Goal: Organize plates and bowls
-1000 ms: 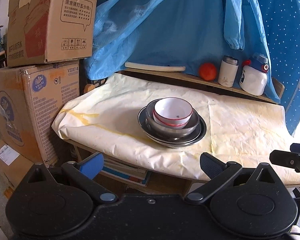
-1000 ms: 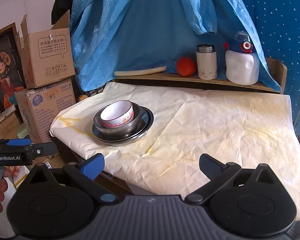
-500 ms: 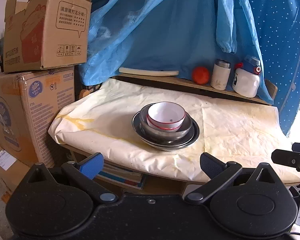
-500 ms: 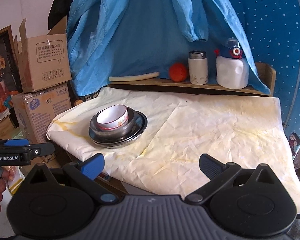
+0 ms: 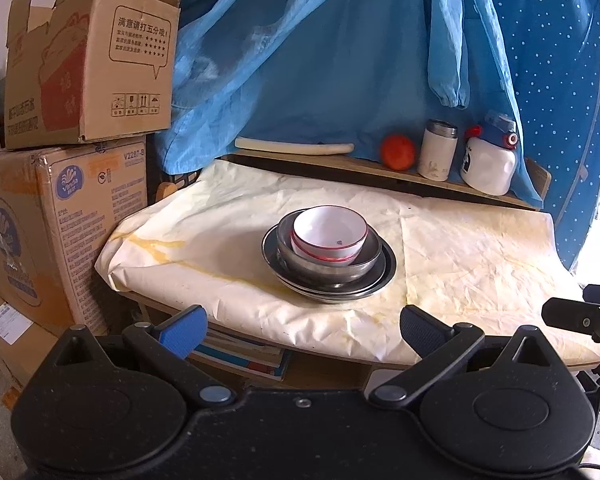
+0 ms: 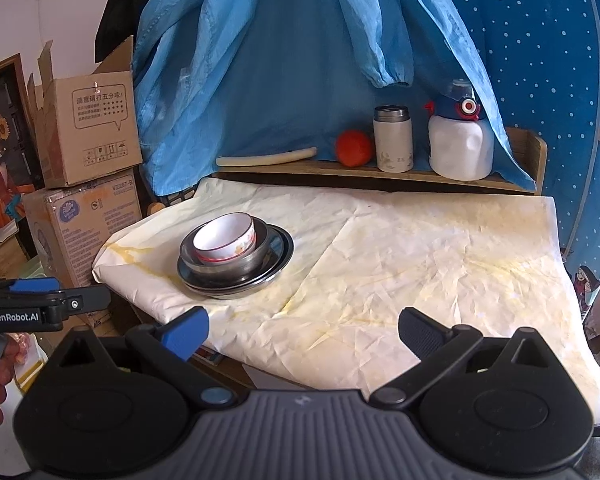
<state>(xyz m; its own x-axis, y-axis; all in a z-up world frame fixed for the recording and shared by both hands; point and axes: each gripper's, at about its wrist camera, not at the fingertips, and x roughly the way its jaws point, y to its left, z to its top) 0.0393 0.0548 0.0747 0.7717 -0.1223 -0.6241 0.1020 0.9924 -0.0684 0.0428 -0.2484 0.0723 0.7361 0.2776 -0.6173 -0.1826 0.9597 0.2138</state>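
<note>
A white bowl with a red rim (image 5: 329,236) (image 6: 225,238) sits inside a steel bowl (image 5: 332,268) (image 6: 236,266), which rests on stacked steel plates (image 5: 384,276) (image 6: 278,256) on the left part of the cream-covered table (image 5: 480,256) (image 6: 420,264). My left gripper (image 5: 300,330) is open and empty, in front of the table edge, short of the stack. My right gripper (image 6: 302,330) is open and empty over the table's front edge, to the right of the stack. The left gripper also shows in the right wrist view (image 6: 40,304).
A shelf at the back holds an orange (image 5: 398,152) (image 6: 354,148), a white flask (image 5: 438,150) (image 6: 393,138) and a white bottle (image 5: 488,160) (image 6: 460,136). Stacked cardboard boxes (image 5: 72,160) (image 6: 88,176) stand left of the table. Blue cloth (image 5: 320,60) hangs behind.
Both grippers drew back from the table, then came slightly closer again. The stack of dishes has not moved. Both grippers stay open.
</note>
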